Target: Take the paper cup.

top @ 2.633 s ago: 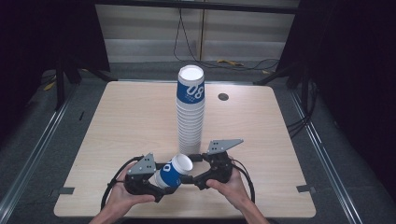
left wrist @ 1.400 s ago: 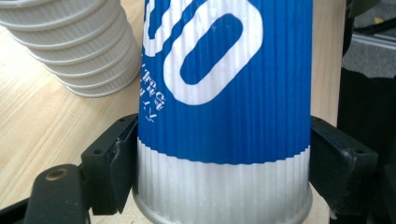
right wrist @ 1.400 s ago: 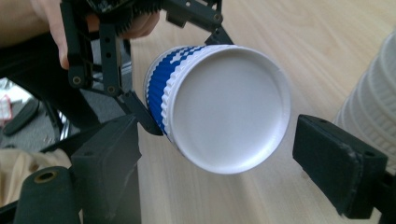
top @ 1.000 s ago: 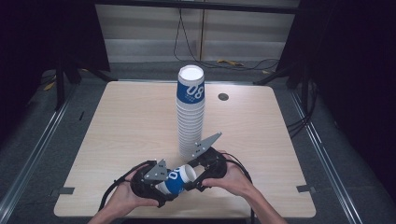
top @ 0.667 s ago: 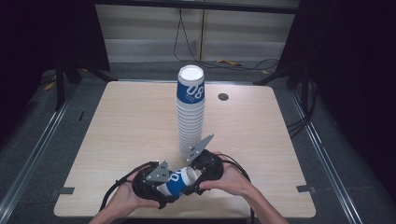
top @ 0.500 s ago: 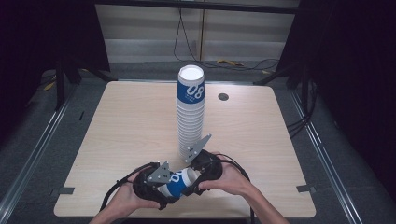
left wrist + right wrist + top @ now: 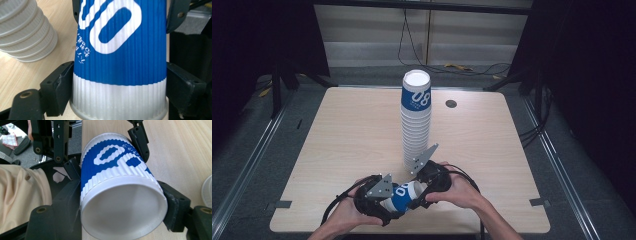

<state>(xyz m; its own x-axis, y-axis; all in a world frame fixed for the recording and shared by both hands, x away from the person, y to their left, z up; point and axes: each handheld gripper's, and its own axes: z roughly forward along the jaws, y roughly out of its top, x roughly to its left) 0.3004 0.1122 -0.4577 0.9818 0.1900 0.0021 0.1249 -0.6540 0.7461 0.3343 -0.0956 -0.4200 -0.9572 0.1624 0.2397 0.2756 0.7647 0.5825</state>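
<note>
One loose blue-and-white ribbed paper cup is held on its side at the 6 o'clock edge of the table, between two grippers. One tall cup stack is seen upright near table centre, at 12 o'clock from the held cup; only its top cup carries the blue print, the rest is seen as white ribbed rims, too tightly nested to be counted.

Left gripper: jaws are closed on the cup's narrow base end, as seen in the left gripper view, where both black jaws are pressed against the white band of the cup at 3 and 9 o'clock. The bottom of the stack is seen at 10 o'clock in that view.

Right gripper: jaws have just been closing, with the cup between them. In the right gripper view the two jaws are set against the rim end of the cup at 3 and 9 o'clock, the open mouth turned toward the camera. The cup is thus gripped at both ends, two grippers on one cup.

One small dark round disc is seen on the table at 1 o'clock from the stack, well apart from it. Two hands are seen entering from 6 o'clock, one per gripper.
</note>
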